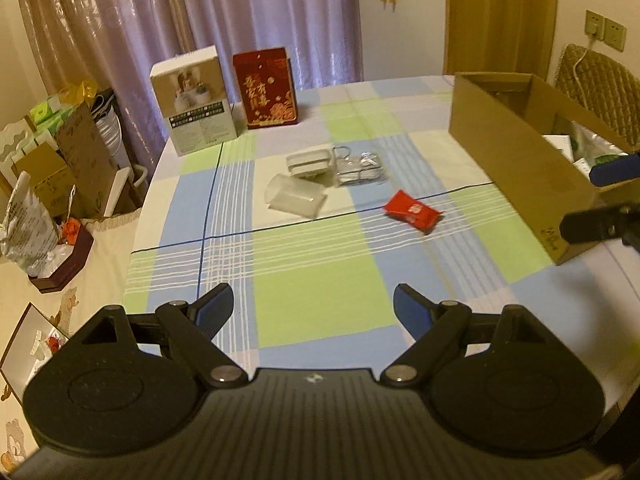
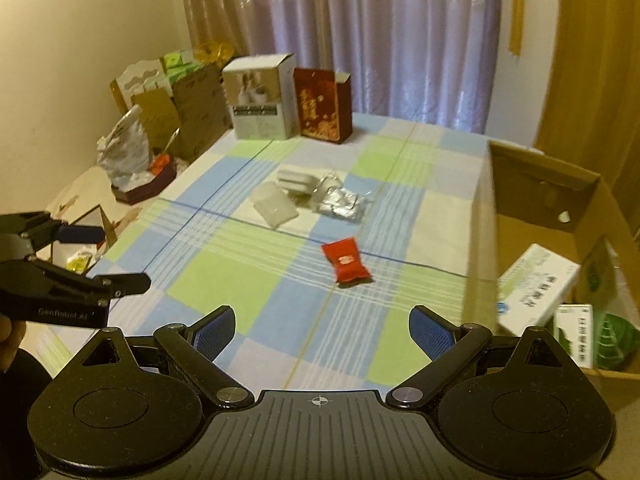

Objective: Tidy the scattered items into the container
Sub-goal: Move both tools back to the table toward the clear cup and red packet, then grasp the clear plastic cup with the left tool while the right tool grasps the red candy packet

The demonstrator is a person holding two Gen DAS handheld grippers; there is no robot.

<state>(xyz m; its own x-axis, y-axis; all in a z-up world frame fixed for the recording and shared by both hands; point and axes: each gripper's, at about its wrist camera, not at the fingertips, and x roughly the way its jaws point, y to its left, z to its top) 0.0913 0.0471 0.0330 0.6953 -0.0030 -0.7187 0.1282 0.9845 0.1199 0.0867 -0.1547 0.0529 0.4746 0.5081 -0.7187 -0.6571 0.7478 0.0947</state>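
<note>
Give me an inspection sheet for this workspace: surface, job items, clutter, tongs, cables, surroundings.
Surface: checked tablecloth, flat, mostly bare.
Job's things: red packet lies alone; white box, clear pouch and silver wrapper clustered beyond it. Cardboard box at the right already holds packages.
Clutter: two upright boxes, white carton and red carton, at the far edge.
Tongs: left tongs open, empty; right tongs open, empty.
Cables: white cord runs from the wall socket.
Surroundings: curtain; bags and boxes piled at left.
</note>
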